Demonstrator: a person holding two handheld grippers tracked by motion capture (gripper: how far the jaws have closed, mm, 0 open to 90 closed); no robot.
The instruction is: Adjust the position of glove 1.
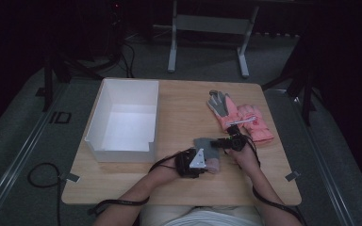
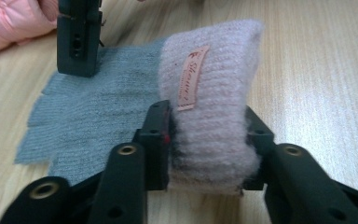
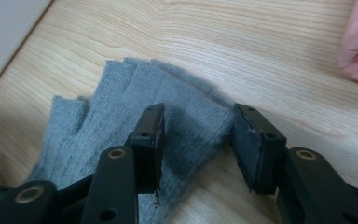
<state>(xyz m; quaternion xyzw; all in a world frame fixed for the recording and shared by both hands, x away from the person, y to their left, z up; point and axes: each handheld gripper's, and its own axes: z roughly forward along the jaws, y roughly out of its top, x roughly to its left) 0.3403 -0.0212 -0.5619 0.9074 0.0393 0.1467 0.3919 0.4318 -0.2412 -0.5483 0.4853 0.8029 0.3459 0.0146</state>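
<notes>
Left gripper (image 2: 208,140): jaws clamping the pale pink ribbed cuff (image 2: 209,93) of a grey knitted glove (image 2: 88,116), lying flat on the light wooden table (image 1: 184,113).
Right gripper (image 3: 198,140): jaws parted, straddling the glove's grey edge, pads not pressing.
Surroundings: white open box (image 1: 122,120) sitting left; pink padded gloves (image 1: 250,120) resting beyond.

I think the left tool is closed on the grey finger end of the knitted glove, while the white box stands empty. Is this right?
Not quite. The left tool is closed on the pink cuff of the knitted glove, as the left gripper view shows. The white box does stand empty.
</notes>
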